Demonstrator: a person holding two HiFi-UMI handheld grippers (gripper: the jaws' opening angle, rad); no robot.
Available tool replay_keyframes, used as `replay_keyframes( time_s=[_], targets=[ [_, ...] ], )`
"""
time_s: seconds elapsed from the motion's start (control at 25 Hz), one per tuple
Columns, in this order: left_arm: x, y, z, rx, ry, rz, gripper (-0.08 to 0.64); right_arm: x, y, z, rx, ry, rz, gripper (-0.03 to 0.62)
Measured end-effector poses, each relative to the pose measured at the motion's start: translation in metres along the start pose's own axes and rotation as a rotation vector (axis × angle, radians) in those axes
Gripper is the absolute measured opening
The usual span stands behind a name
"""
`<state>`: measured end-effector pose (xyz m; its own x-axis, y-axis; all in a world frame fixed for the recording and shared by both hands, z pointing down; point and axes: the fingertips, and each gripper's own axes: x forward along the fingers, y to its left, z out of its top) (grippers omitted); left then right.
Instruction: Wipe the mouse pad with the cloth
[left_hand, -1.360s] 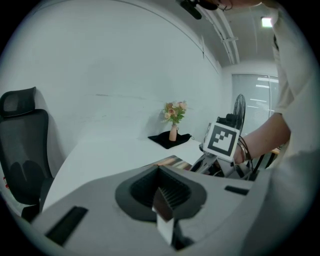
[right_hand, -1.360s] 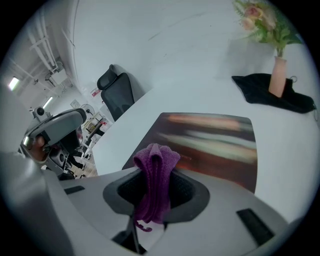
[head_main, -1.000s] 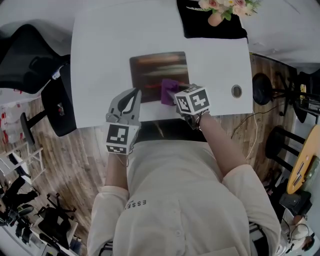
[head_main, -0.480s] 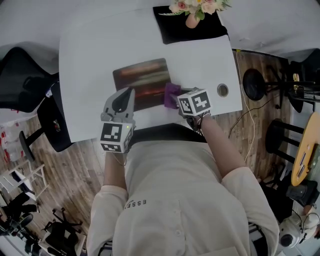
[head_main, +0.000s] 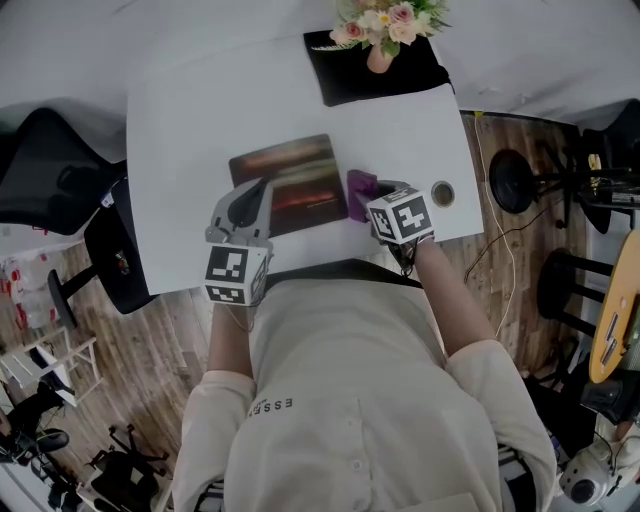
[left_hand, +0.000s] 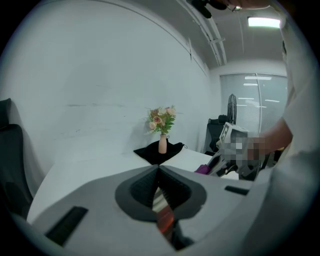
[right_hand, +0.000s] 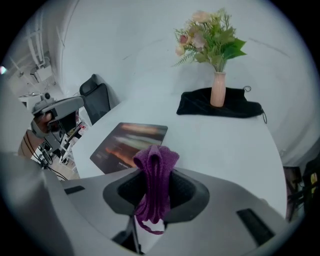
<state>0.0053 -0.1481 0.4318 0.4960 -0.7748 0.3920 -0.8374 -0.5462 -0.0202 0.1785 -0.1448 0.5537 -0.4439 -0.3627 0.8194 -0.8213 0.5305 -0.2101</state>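
The dark mouse pad (head_main: 288, 183) with reddish streaks lies flat on the white table (head_main: 180, 120). My right gripper (head_main: 374, 194) is shut on a purple cloth (head_main: 360, 185), which hangs bunched between its jaws just off the pad's right edge. In the right gripper view the cloth (right_hand: 155, 182) droops from the gripper (right_hand: 156, 165), and the pad (right_hand: 129, 143) lies ahead to the left. My left gripper (head_main: 251, 196) is shut, with its tips over the pad's near left part. Its jaws (left_hand: 159, 170) meet, and a sliver of pad shows below them.
A pink vase of flowers (head_main: 380, 52) stands on a black cloth (head_main: 350, 75) at the table's far side. A round cable hole (head_main: 442, 193) sits right of my right gripper. A black chair (head_main: 50, 170) stands left of the table, whose near edge is at my body.
My right gripper has carried the purple cloth rightward across the pad and off its right edge. The left gripper has stayed at the pad's near left part.
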Motion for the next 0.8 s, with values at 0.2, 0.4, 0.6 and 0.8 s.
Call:
replay_keyframes(
  time_s=[0.2,0.4,0.6,0.8],
  targets=[
    [-0.010,0.017,0.021,0.049,-0.022,0.027,0.000,-0.022,0.015,0.055,-0.030,-0.182,0.066,0.114],
    [-0.027,0.038,0.049,0.080,-0.072,0.058,0.000,-0.056,0.033,0.118,-0.114,-0.427,0.052,0.112],
    [-0.042,0.049,0.078,0.066,-0.147,0.064,0.000,-0.093,0.046,0.161,-0.160,-0.636,0.016,0.113],
    [-0.051,0.057,0.084,0.081,-0.156,0.079,0.000,-0.120,0.058,0.183,-0.164,-0.777,0.000,0.109]
  ],
)
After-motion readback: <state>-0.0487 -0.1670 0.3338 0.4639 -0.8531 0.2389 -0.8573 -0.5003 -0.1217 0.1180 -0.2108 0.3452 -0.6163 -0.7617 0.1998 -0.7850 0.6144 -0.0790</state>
